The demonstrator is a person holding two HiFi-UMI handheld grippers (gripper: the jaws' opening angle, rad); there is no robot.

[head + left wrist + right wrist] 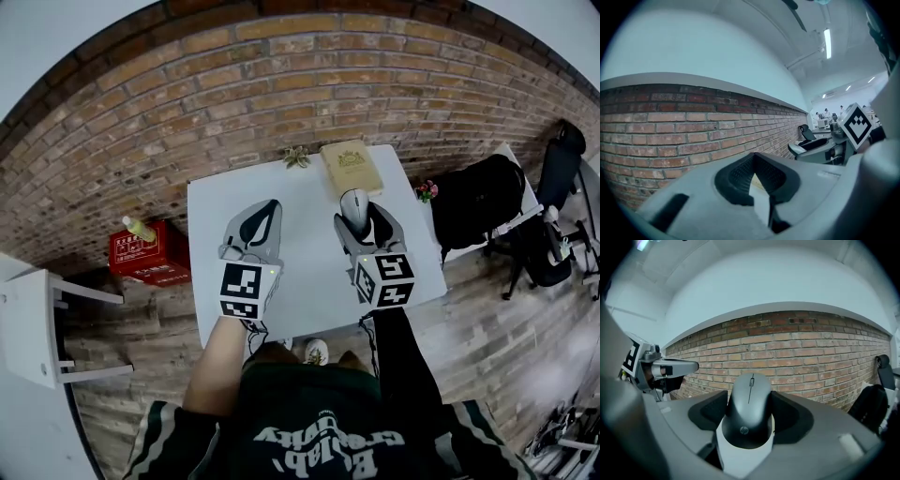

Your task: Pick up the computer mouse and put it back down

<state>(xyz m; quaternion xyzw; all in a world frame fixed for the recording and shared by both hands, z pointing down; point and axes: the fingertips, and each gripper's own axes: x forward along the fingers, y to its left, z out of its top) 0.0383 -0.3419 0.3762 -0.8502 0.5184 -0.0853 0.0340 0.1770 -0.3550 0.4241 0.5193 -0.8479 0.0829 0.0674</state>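
Observation:
A grey computer mouse [353,202] is held between the jaws of my right gripper [361,214], lifted above the white table [305,281]. In the right gripper view the mouse [750,411] fills the gap between the dark pads, its wheel pointing away toward the brick wall. My left gripper [263,219] hovers over the table's left half with its jaw tips meeting and nothing in them. Its pads touch at the tips in the left gripper view [754,161]. The two grippers are side by side and apart.
A tan book [352,167] and a small plant [297,157] lie at the table's far edge, with small flowers [427,190] at its right corner. A black backpack [478,202] and office chair [553,234] stand right. A red box [150,255] and white shelf [37,319] are left.

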